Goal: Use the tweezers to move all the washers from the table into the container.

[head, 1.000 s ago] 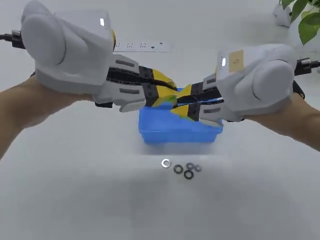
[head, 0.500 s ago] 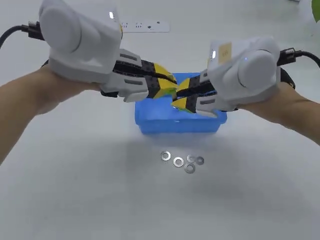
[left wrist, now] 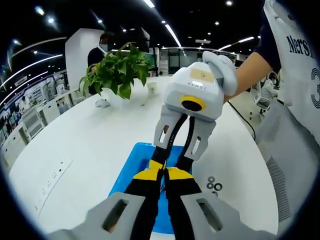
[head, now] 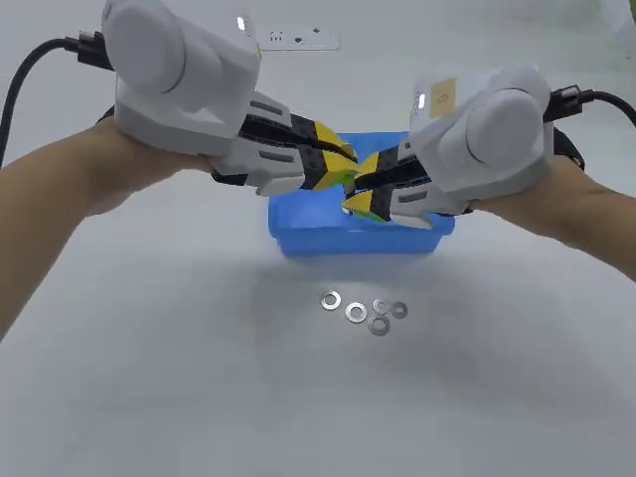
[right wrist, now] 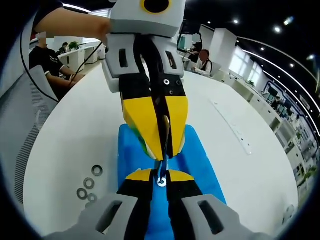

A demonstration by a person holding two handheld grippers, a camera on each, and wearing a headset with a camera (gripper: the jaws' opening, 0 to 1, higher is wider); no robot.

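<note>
Both grippers meet tip to tip above the blue container point(head: 348, 243). My left gripper point(head: 341, 167) is shut on thin metal tweezers point(right wrist: 164, 131), which run out between its yellow jaws. The tweezers' tip carries a small washer point(right wrist: 161, 181) over the container's inside point(right wrist: 197, 160). My right gripper point(right wrist: 161, 176) is shut, its yellow tips close around that tip and washer. In the head view the right gripper point(head: 350, 202) sits just below the left one. Several washers point(head: 356, 313) lie in a loose cluster on the white table in front of the container.
A white power strip point(head: 298, 40) lies at the far side of the table. A potted plant point(left wrist: 117, 72) stands near the table's end. Cables trail from both grippers. Bare white tabletop point(head: 199, 378) surrounds the container and washers.
The head view has shifted, so the container sits higher in the picture. The grippers stay together over the container, and the washers on the table lie as before.
</note>
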